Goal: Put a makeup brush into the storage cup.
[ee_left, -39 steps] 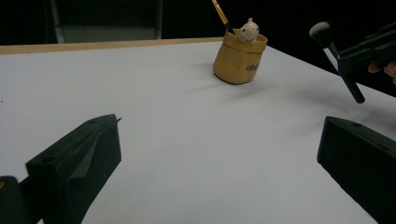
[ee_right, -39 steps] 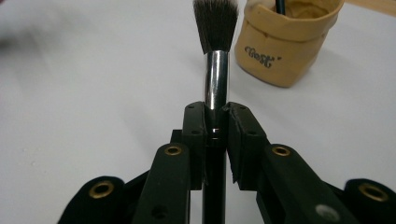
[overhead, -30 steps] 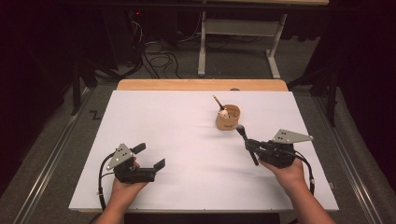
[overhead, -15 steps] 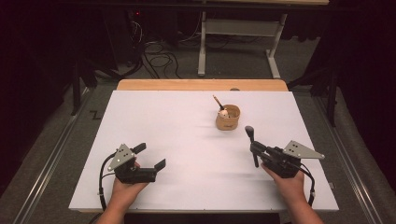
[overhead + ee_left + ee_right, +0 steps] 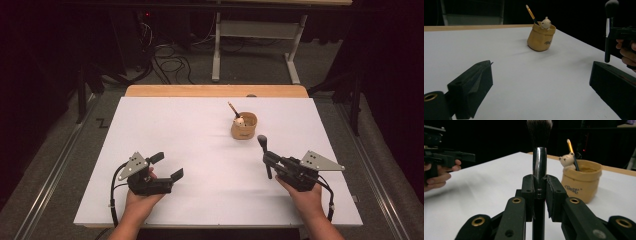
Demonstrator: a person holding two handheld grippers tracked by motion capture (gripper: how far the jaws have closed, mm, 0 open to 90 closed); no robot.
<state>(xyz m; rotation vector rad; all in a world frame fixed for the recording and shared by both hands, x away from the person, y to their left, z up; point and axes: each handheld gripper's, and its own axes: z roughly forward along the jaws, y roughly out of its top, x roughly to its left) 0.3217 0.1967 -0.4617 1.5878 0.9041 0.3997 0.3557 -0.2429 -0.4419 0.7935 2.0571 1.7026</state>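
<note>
My right gripper [image 5: 268, 160] is shut on the black handle of a makeup brush [image 5: 263, 146], which stands nearly upright with its dark bristles on top. In the right gripper view the brush [image 5: 539, 157] sits clamped between the pads of the right gripper [image 5: 539, 188]. A tan pouch [image 5: 244, 128] stands just beyond it and holds a small pale figure and a slim brush [image 5: 232, 109]. My left gripper [image 5: 167, 165] rests at the near left, open; its jaws have just been closing a little with nothing between them. The left gripper view shows the left gripper [image 5: 541, 68], the pouch [image 5: 541, 38] and the brush [image 5: 608, 32].
The white board [image 5: 190, 135] covers the table, and a wooden strip [image 5: 215, 91] runs along its far edge. Dark floor with cables and a metal frame lies beyond. The hand with the left gripper [image 5: 446, 157] appears at the left of the right gripper view.
My right gripper with the brush has drifted slightly toward the near edge and its top plate has tipped to the right. The left hand stays in place.
</note>
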